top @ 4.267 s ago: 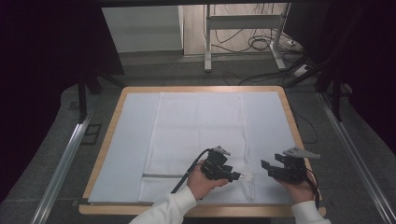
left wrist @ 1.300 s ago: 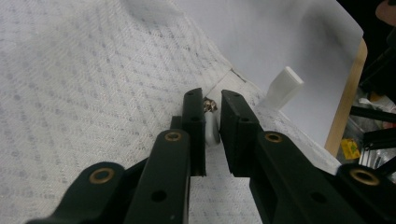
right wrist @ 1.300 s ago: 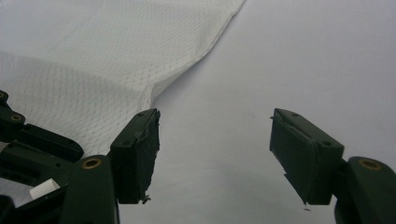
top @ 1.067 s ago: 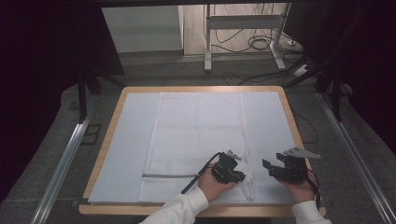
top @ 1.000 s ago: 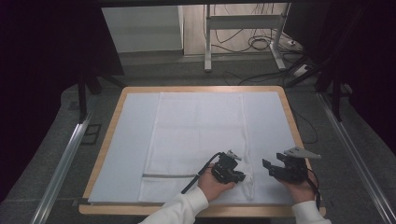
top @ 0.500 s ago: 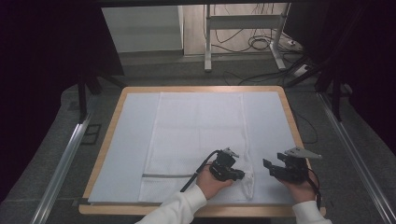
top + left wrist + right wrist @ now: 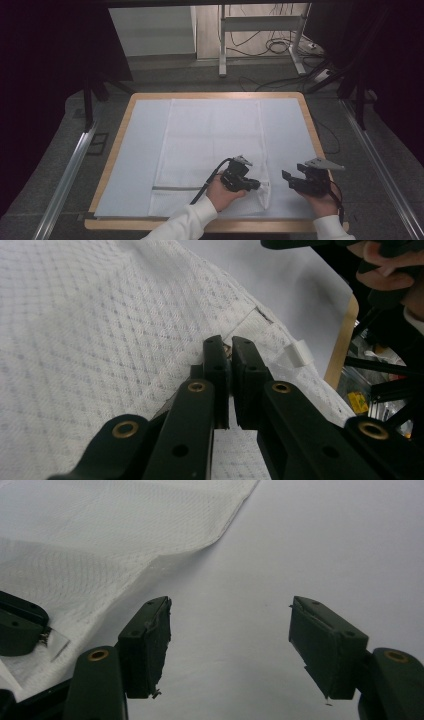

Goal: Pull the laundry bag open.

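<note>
Hiding the pinched hem, left gripper (image 7: 225, 352) jaws (closed) grip cloth (image 7: 100, 340).

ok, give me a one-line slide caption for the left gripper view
Left gripper shut on the hem of the white mesh cloth, near its small white tag.

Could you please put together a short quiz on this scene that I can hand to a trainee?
1. True or false: the left gripper has its jaws closed on the white cloth.
2. Which gripper has its jaws apart with nothing between them? A) left B) right
3. Fill in: the right gripper sits over the pale ____ that covers the table, just beside the cloth's edge.

Key: 1 true, it pinches the hem near the cloth's near right corner. 2 B. 3 sheet.
</note>
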The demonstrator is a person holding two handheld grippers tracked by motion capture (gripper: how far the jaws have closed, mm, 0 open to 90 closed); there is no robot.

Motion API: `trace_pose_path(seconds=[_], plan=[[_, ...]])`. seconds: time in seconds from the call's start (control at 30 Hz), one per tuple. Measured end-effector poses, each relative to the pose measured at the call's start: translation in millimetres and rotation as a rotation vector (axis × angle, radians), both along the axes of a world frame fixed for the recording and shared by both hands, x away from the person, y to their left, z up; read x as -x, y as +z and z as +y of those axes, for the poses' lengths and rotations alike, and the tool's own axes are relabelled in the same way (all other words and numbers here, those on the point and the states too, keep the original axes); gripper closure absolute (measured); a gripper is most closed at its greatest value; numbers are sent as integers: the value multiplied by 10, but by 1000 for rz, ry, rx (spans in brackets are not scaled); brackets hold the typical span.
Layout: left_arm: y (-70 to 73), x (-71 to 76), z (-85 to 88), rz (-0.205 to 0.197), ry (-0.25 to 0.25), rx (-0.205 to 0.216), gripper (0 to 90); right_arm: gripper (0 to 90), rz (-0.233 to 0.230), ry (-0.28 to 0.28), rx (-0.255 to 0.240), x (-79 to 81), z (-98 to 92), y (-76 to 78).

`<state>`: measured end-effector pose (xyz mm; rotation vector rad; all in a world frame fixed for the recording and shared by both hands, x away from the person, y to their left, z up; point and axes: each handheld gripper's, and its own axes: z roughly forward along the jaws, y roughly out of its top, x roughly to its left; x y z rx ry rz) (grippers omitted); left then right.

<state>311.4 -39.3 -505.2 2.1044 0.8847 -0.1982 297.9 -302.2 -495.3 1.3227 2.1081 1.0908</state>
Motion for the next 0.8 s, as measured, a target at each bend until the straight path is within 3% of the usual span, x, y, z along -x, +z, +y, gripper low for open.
trace_pose_path(seconds=[0.73,0.8], plan=[[144,-28,291,-9,16,45,868,316,1,-2,1,0,-3,0],[147,-26,303,-8,22,50,867,308,17,2,-23,-8,-3,8]])
